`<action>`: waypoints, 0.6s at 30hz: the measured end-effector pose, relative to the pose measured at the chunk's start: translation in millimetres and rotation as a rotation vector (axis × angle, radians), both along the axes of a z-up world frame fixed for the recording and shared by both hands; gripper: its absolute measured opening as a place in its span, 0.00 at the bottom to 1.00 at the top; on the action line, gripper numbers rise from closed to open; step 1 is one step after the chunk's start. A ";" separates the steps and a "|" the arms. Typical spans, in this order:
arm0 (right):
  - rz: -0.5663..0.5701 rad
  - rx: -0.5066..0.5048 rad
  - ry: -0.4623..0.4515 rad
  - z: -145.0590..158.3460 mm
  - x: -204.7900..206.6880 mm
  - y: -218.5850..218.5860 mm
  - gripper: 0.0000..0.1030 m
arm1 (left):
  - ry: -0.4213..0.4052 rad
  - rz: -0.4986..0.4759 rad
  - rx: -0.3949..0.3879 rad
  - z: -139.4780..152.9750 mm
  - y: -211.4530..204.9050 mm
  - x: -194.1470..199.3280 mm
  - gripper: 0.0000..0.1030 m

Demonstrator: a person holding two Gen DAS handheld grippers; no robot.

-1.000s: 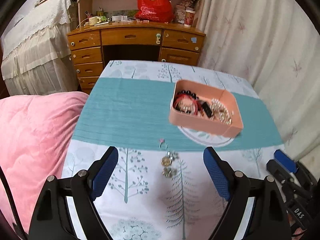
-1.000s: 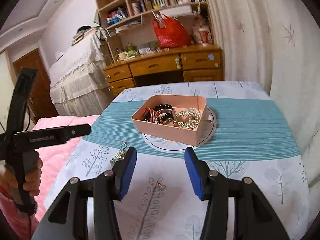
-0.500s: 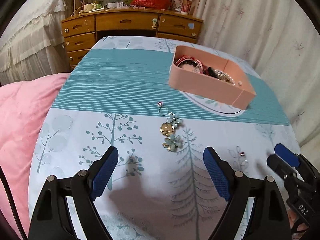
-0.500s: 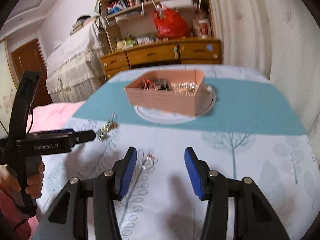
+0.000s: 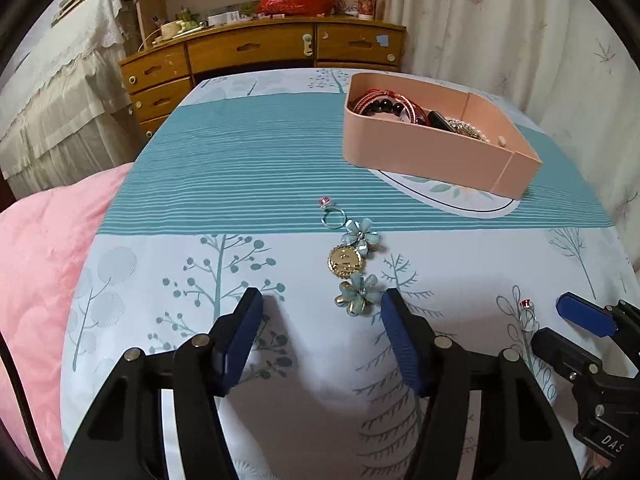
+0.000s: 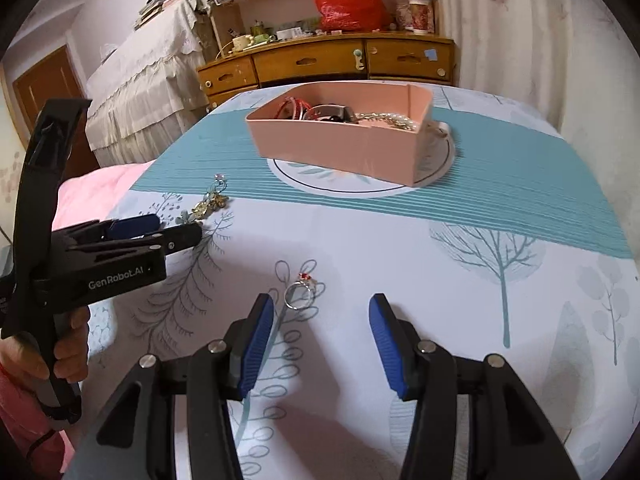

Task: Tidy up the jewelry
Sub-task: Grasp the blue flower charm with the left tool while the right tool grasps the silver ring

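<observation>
A pink box [image 5: 424, 148] [image 6: 340, 140] holding bracelets and bead strings stands on the far right of the table. A flower-and-gold-coin brooch [image 5: 354, 266] [image 6: 208, 204] lies just ahead of my open left gripper [image 5: 322, 328], slightly right of its centre. A silver ring with a pink stone [image 5: 331, 216] lies beyond the brooch. A silver ring with a red stone [image 6: 300, 290] [image 5: 527, 316] lies just ahead of my open right gripper [image 6: 322, 332], near its left finger. Both grippers are empty and low over the tablecloth.
The table wears a white tree-print cloth with a teal striped band [image 5: 248, 168]. A pink quilt [image 5: 40, 264] lies along the left edge. A wooden desk [image 5: 256, 52] and a white curtain [image 5: 520, 40] stand behind. The left gripper [image 6: 132, 236] shows in the right wrist view.
Both grippers have come down and forward toward the table. The brooch now lies close in front of the left fingers and the red-stone ring close in front of the right fingers. Both stay open.
</observation>
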State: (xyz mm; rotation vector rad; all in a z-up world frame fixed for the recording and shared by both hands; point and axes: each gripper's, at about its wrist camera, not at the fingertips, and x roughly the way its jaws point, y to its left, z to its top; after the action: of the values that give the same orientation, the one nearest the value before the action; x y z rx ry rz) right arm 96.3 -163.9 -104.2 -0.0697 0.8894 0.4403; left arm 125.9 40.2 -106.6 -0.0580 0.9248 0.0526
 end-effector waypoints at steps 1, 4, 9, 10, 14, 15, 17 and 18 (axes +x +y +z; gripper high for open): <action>0.001 -0.009 -0.002 -0.2 0.3 2.0 0.49 | -0.004 0.000 0.003 -0.2 -0.1 0.6 0.57; 0.003 -0.064 -0.016 -0.5 0.4 11.5 0.49 | -0.018 -0.005 0.005 -0.5 -1.3 1.2 0.55; 0.008 -0.182 -0.058 -1.6 -1.8 32.5 0.46 | -0.032 -0.020 0.003 1.4 -4.1 -0.8 0.41; 0.012 -0.181 -0.060 -1.2 -1.7 33.6 0.39 | -0.033 -0.023 0.002 1.6 -5.0 -0.7 0.37; 0.063 -0.169 -0.063 -0.5 -5.4 41.9 0.15 | -0.036 -0.034 -0.004 2.7 -6.4 -1.5 0.18; 0.069 -0.180 -0.069 -0.3 -6.9 44.2 0.15 | -0.035 -0.033 -0.007 2.9 -6.0 -1.7 0.18; 0.070 -0.202 -0.080 0.1 -8.7 47.0 0.15 | -0.031 -0.030 -0.020 3.5 -4.5 -1.7 0.17; 0.071 -0.202 -0.080 0.5 -8.3 46.7 0.15 | -0.027 -0.028 -0.025 3.7 -3.8 -2.0 0.17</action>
State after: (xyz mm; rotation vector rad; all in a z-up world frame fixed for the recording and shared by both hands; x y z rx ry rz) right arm 88.0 -117.2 -103.7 -0.3030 0.8519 0.4102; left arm 123.9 36.3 -102.9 -0.0690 0.8991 0.0145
